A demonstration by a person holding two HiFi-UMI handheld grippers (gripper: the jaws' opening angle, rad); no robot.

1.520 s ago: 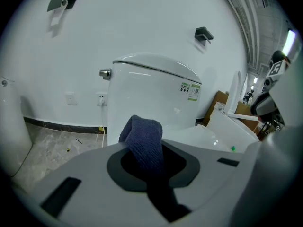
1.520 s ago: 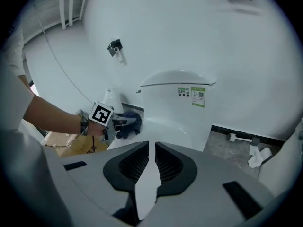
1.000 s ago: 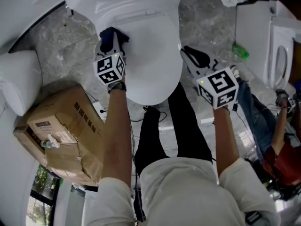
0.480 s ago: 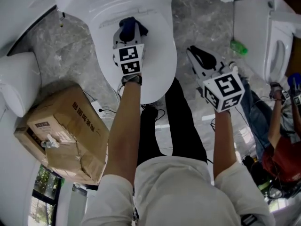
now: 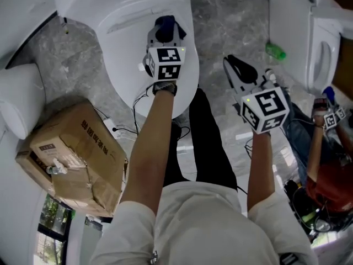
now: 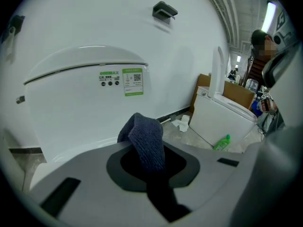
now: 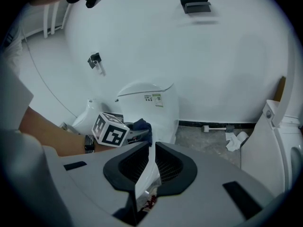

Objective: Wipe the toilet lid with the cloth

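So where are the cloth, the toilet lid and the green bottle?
cloth (image 6: pixel 144 137), left gripper view, its folded top.
toilet lid (image 5: pixel 126 54), head view, bare left part.
green bottle (image 5: pixel 276 52), head view, its body.

The left gripper (image 5: pixel 166 36), clamped on the dark blue cloth (image 5: pixel 165 25), has swept across the white toilet lid (image 5: pixel 124 54) from its left side to near its right edge. Its marker cube (image 5: pixel 167 63) now faces the camera more squarely after a roll of the wrist. The left forearm (image 5: pixel 151 142) now reaches diagonally past the lid's front. The right gripper (image 5: pixel 239 68), carrying a thin white packet (image 7: pixel 144 183), has drifted a little farther from the lid's right rim, over the grey floor (image 5: pixel 220 26).
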